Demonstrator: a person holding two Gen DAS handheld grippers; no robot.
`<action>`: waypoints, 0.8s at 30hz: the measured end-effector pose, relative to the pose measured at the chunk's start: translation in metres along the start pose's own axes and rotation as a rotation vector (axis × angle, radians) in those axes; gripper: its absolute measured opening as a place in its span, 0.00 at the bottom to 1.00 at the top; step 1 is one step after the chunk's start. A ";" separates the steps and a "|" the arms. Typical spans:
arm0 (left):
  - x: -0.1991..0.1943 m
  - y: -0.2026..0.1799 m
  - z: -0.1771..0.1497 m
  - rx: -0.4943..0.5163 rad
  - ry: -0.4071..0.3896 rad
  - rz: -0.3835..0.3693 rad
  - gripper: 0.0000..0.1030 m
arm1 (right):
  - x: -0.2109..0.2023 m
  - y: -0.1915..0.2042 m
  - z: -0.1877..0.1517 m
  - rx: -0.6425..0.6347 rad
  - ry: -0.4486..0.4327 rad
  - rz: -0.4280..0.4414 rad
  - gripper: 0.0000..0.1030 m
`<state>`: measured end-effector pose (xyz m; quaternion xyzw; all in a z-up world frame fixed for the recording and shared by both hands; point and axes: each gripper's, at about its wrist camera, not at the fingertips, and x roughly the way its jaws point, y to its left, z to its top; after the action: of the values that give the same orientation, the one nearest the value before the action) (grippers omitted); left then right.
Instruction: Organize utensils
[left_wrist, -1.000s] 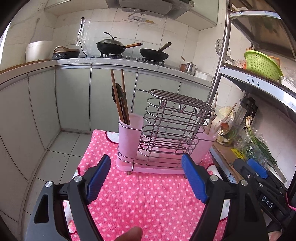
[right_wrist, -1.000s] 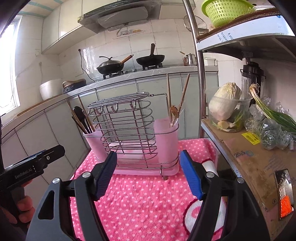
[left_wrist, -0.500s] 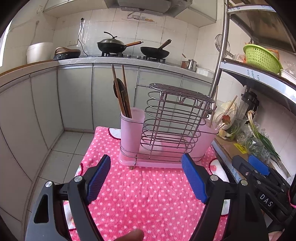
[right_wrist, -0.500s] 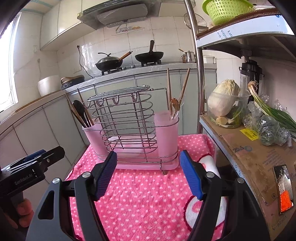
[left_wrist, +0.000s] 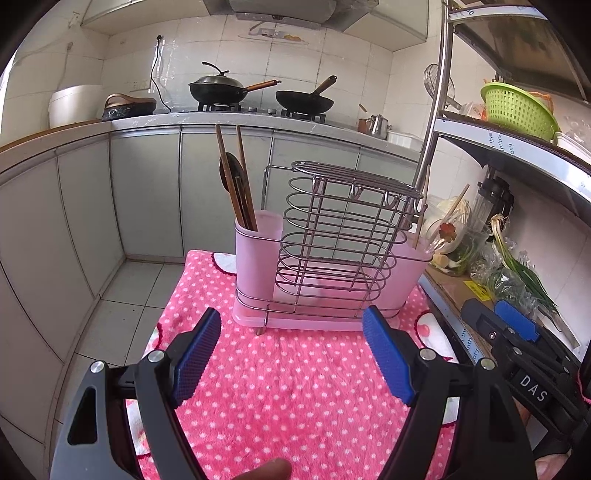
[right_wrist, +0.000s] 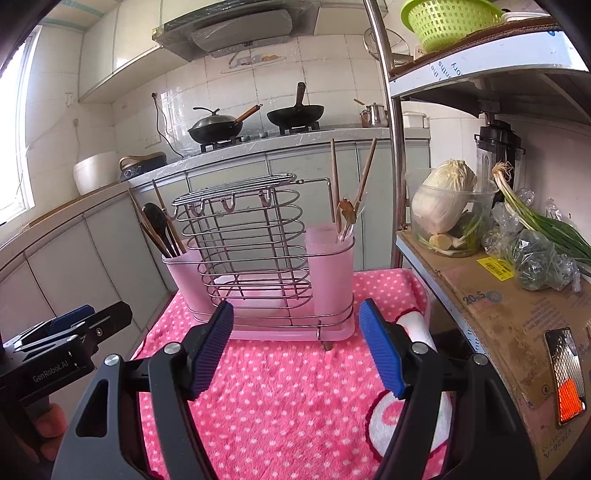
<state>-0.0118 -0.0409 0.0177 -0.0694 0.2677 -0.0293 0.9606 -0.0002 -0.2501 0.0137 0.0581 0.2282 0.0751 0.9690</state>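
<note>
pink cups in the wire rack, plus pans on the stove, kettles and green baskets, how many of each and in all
pink cups: 2
pans: 2
kettle: 1
green basket: 1
total: 6

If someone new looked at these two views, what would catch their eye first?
Most likely the bright pink polka-dot cloth filling the foreground, with the pink utensil caddy and its wire rack standing at the cloth's far end. Chopsticks and a dark spoon stick up from its left cup, more utensils from the right. The left gripper and right gripper both hang open and empty before it.
</note>
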 end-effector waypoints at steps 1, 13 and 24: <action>0.000 0.000 0.000 0.000 0.000 0.000 0.75 | 0.000 0.000 0.000 0.000 0.000 0.001 0.69; 0.000 -0.001 0.001 0.006 -0.001 0.000 0.75 | 0.000 0.000 0.000 -0.002 0.000 0.000 0.69; -0.002 -0.001 0.002 0.004 -0.001 0.002 0.75 | -0.001 0.001 0.002 -0.004 -0.004 0.001 0.69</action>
<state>-0.0123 -0.0417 0.0202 -0.0672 0.2671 -0.0290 0.9609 -0.0003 -0.2499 0.0164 0.0565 0.2260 0.0760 0.9695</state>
